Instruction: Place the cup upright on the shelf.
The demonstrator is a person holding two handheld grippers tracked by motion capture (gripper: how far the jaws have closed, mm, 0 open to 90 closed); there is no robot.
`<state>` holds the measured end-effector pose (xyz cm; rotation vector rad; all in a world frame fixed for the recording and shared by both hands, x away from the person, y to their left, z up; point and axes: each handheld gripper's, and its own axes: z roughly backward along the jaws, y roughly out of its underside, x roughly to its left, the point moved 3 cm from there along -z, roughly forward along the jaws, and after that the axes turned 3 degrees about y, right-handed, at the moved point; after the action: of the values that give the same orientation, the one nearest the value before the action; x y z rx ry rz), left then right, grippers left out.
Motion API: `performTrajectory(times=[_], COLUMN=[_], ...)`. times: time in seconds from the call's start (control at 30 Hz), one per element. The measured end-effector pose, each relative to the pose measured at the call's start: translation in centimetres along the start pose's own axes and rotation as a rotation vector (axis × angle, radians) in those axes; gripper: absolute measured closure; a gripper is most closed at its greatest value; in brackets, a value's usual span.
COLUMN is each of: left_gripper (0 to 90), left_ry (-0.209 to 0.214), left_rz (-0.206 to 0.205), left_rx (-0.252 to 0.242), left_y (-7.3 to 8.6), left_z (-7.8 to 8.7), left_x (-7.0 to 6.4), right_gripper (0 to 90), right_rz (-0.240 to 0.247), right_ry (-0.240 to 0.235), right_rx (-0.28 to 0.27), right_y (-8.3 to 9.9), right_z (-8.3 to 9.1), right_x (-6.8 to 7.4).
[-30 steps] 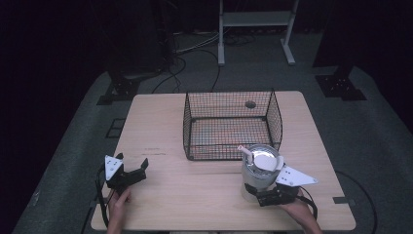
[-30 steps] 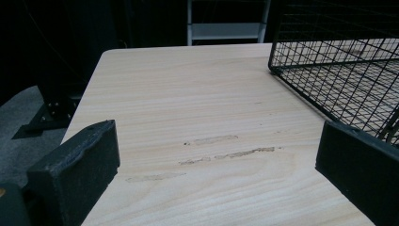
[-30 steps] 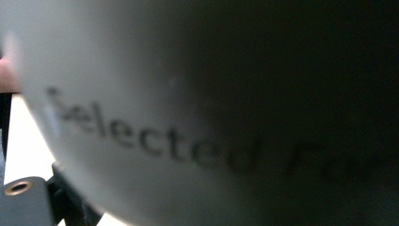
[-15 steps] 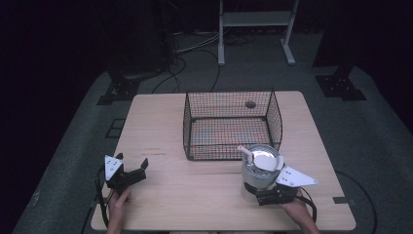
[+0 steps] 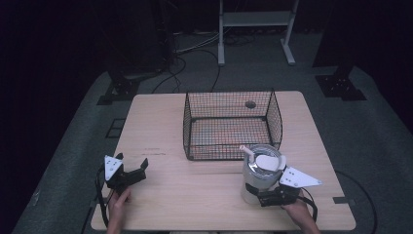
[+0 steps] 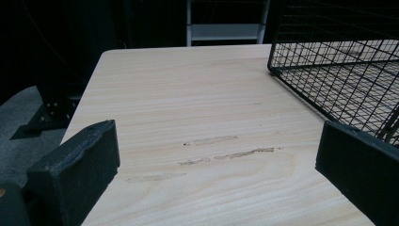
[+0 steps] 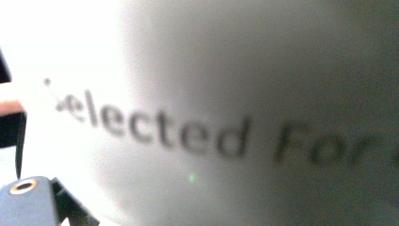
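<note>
Canister (image 5: 260,174), lidded metal, upright on surface (image 5: 195,195) near-right, just before wire basket (image 5: 229,124); right gripper (image 5: 265,194) clasping its base; left gripper (image 5: 127,169) wide, idle near-left; next move likely lifting into basket.

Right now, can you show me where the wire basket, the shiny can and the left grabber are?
wire basket (image 5: 229,146): high view, front mesh wall.
shiny can (image 5: 256,176): high view, side wall below its rim.
left gripper (image 5: 131,163): high view, gap between its open jaws.
</note>
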<state>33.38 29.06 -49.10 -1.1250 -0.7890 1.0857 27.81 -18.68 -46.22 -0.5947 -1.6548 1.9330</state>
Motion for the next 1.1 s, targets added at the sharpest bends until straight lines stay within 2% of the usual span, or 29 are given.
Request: performTrajectory(times=[0.07, 0.2, 0.33, 0.57, 0.83, 1.03, 1.1], left_gripper=[0.0, 0.0, 0.0, 0.0, 0.0, 0.0, 0.0], left_ry=[0.0, 0.0, 0.0, 0.0, -0.001, -0.001, 0.0], left_rz=[0.0, 0.002, 0.004, 0.007, 0.011, 0.01, 0.011], left_rx=[0.0, 0.0, -0.001, 0.0, 0.0, 0.002, 0.002], left_y=[0.0, 0.0, 0.0, 0.0, 0.0, 0.0, 0.0], left_z=[0.0, 0.0, 0.0, 0.0, 0.0, 0.1, 0.1], left_x=[0.0, 0.0, 0.0, 0.1, 0.1, 0.1, 0.1], right_gripper=[7.8, 7.8, 7.8, 7.8, 7.8, 7.8, 7.8], right_rz=[-0.012, -0.005, -0.011, 0.025, 0.032, 0.012, 0.034], right_ry=[0.003, 0.0, -0.022, -0.024, -0.041, -0.053, -0.046], right_rx=[-0.011, -0.018, -0.027, -0.003, -0.011, -0.018, -0.016], right_y=[-0.4, -1.3, -2.2, -4.2, -6.1, -7.6, -8.6], right_z=[0.2, 0.4, 0.4, -0.3, -0.8, -1.4, -1.8], right_x=[-0.1, -0.2, -0.4, -0.7, -0.7, -1.0, -1.2])
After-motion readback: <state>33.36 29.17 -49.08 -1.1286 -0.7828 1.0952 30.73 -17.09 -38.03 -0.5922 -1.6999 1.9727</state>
